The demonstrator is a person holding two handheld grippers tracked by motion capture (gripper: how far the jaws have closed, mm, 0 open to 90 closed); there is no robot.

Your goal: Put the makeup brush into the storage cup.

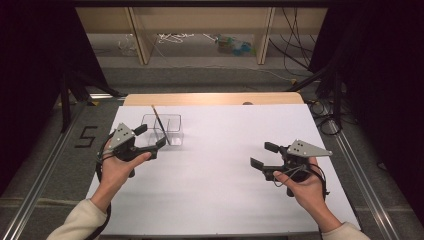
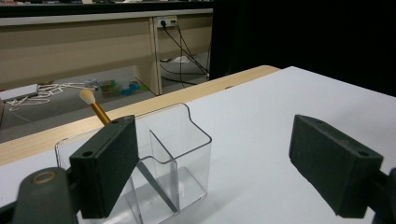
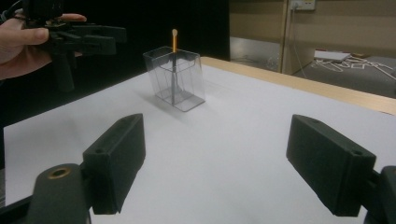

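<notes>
Left gripper (image 2: pixel 215 172) jaws wide, empty, just beside clear box (image 2: pixel 154 154). Right gripper (image 1: pixel 265 155) open, idle. Brush (image 2: pixel 95 108) leans inside; approach stem slowly, avoid tipping box.

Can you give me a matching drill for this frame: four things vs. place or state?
Things:
1. brush
2. box
3. left gripper
4. right gripper

Place or state:
A. clear, two compartments, on the white table
B. open, over the table's right side, far from the box
C. leaning inside a compartment, pale tip up
D. open, right next to the box

Pairs: 1-C, 2-A, 3-D, 4-B
</notes>
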